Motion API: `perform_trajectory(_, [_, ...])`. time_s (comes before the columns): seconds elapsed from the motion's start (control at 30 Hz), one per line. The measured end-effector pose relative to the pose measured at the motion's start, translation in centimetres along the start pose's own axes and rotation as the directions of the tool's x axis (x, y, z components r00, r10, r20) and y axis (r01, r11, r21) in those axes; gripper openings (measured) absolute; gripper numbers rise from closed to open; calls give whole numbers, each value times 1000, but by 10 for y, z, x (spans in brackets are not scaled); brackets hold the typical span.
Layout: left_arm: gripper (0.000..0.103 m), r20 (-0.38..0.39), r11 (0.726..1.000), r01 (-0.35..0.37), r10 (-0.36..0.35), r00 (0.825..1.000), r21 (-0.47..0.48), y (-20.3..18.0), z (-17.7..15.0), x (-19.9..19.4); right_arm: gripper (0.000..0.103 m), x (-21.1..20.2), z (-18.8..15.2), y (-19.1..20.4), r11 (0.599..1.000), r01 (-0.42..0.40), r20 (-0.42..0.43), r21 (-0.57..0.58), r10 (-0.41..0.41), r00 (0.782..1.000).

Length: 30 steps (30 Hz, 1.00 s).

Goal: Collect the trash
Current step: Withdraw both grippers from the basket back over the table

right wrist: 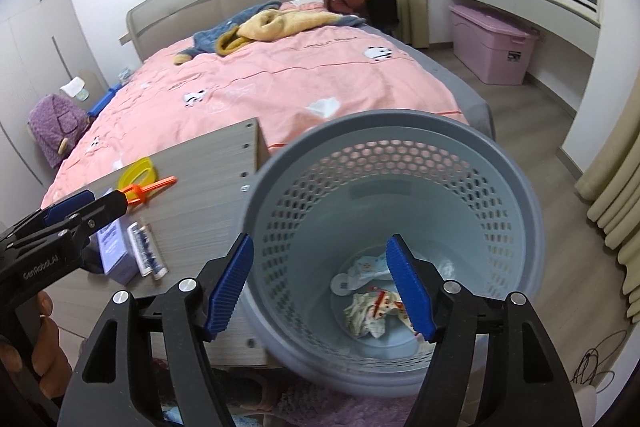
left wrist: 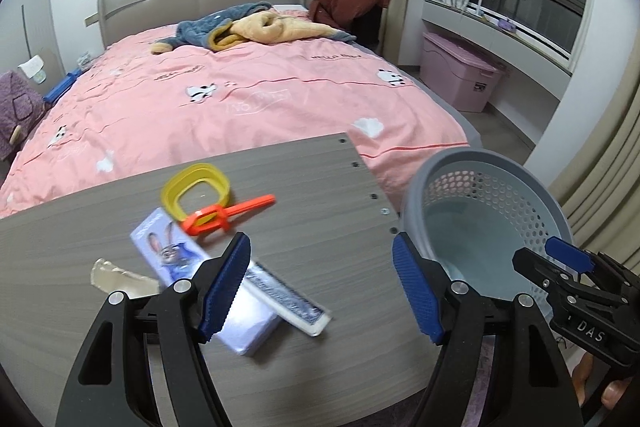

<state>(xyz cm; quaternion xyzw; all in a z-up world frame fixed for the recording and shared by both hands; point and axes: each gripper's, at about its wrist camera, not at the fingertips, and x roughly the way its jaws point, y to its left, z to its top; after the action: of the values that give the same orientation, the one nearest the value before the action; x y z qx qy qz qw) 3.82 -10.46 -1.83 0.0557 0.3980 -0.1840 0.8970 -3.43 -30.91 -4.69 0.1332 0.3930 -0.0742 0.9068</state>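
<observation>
- Bedroom: a bed with a pink printed duvet [left wrist: 256, 95] lies beyond the grey wood-grain worktop [left wrist: 320, 227] you are working over.
- Your left gripper [left wrist: 320, 291] hangs above the worktop's near part, jaws released, nothing between them.
- Beneath it, near the worktop's left edge, lie a pale blue cartoon-rabbit box [left wrist: 176, 255], a long white-and-blue pack [left wrist: 288, 299] and a clear crumpled wrapper [left wrist: 116, 279].
- Toward the far edge sit a yellow plastic ring [left wrist: 196, 187] and an orange plastic clip [left wrist: 224, 217], touching.
- Your right gripper [right wrist: 320, 287] is over the grey perforated plastic bin [right wrist: 400, 155] just beside the worktop's right edge, jaws released and empty.
- Crumpled white printed wrappers [right wrist: 372, 311] lie on the bin's bottom.
</observation>
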Motion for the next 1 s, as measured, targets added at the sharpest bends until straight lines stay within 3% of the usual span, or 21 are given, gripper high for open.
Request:
perform_trajectory(0.5, [71, 10, 981, -142, 145, 989, -131, 89, -26, -32, 71, 12, -7, 81, 985, -129, -42, -111, 125, 991])
perform_trajectory(0.73, [71, -26, 961, -211, 210, 977, -177, 124, -50, -40, 71, 21, -15, 109, 971, -167, -73, -168, 157, 985])
perform_trajectory(1.0, [71, -55, 946, -244, 238, 970, -214, 147, -70, -46, 71, 41, -26, 131, 956, -182, -113, -231, 159, 981])
